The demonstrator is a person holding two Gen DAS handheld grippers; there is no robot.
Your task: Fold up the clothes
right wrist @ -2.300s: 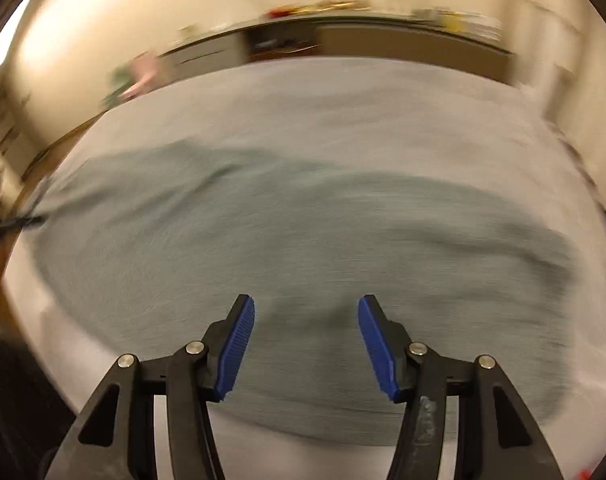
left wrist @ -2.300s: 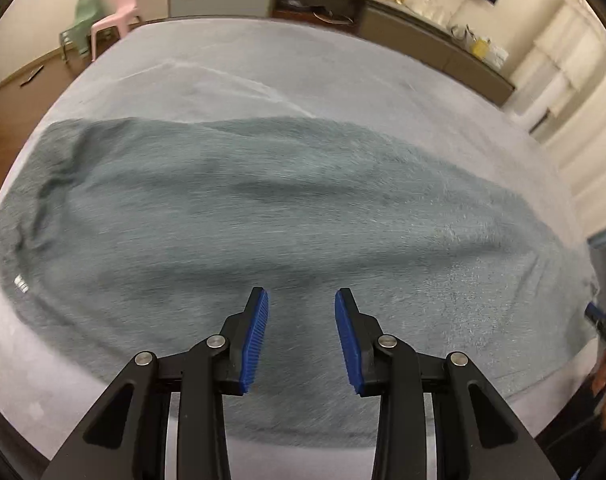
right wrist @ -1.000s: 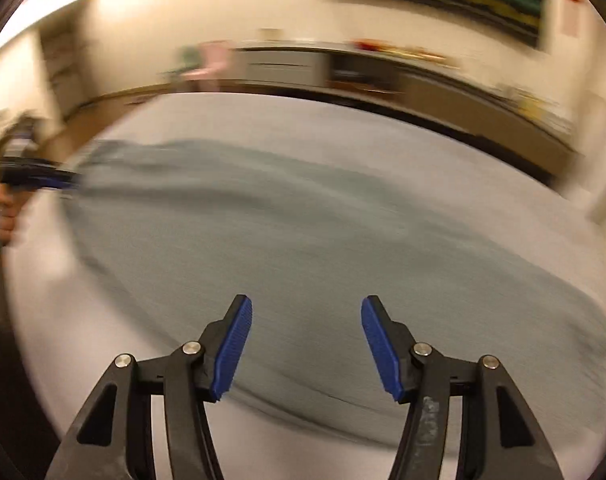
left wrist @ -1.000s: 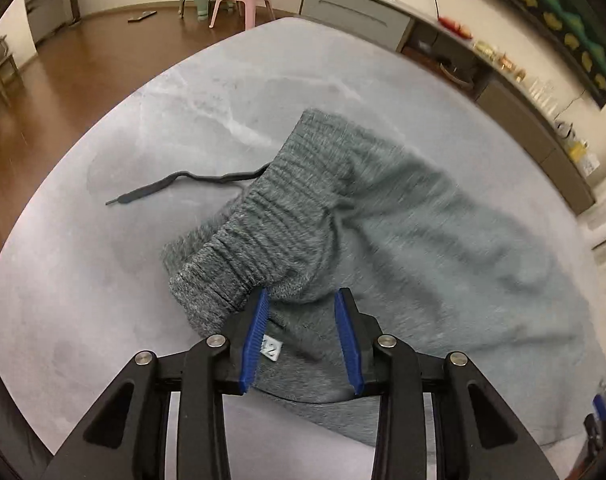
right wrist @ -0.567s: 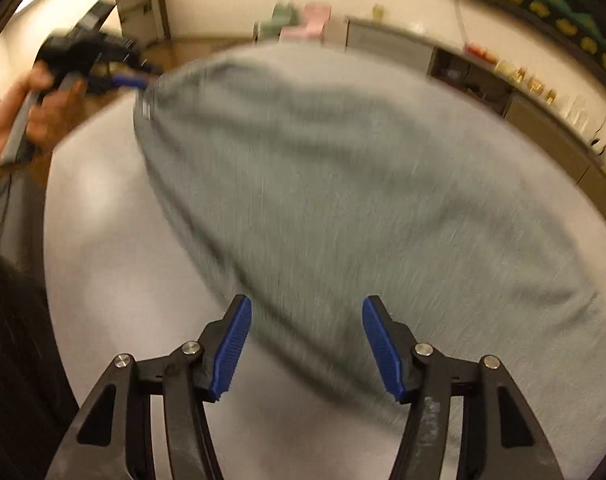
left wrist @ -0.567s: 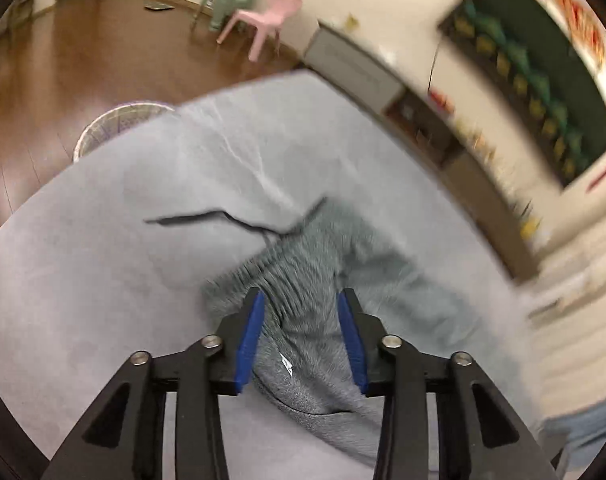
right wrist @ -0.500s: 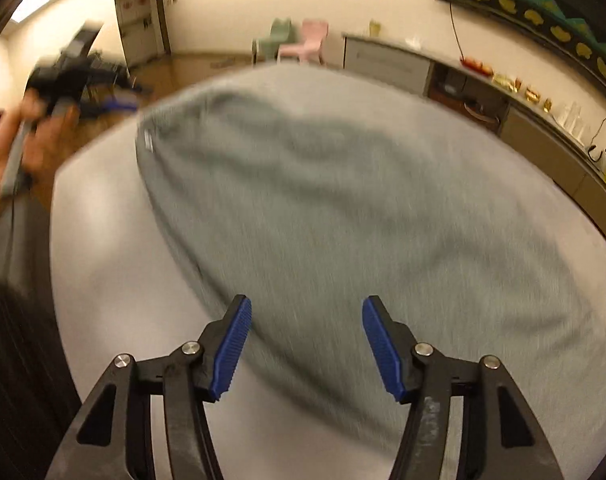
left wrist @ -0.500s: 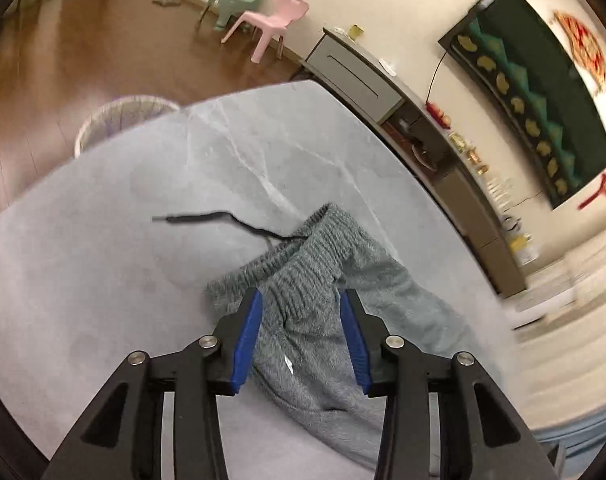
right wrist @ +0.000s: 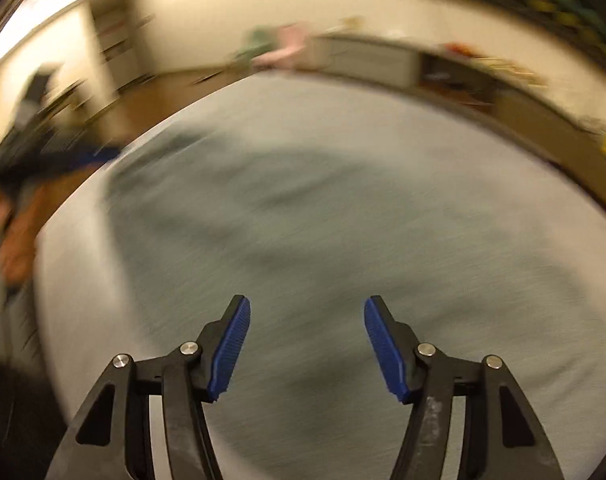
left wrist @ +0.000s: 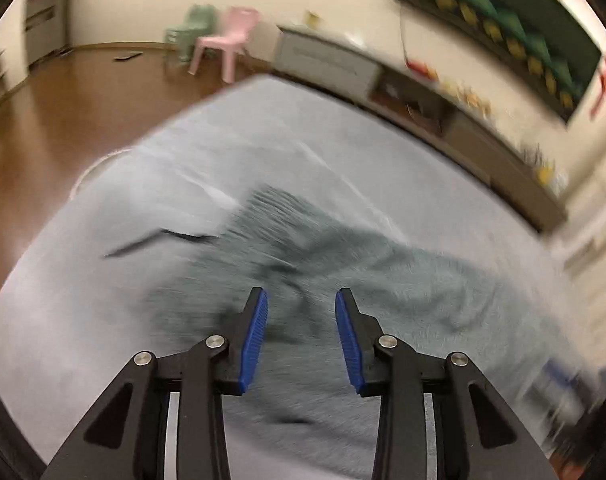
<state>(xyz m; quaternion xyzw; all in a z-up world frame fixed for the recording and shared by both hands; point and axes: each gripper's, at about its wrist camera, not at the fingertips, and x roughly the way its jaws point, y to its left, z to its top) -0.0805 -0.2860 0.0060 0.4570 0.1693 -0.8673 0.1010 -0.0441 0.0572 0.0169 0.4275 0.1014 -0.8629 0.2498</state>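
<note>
Grey garment (left wrist: 403, 280) lies spread on counter (left wrist: 103, 264), waistband end bunched. Left gripper (left wrist: 301, 336) fingers narrowly parted, empty; right gripper (right wrist: 305, 350) fingers wide, empty. Step: pre-fold positioning. Next: grip an edge.

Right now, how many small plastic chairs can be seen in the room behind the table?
2. A pink chair stands on the wooden floor by the far wall; a green chair sits just left of it, partly behind. Blur may hide others.
</note>
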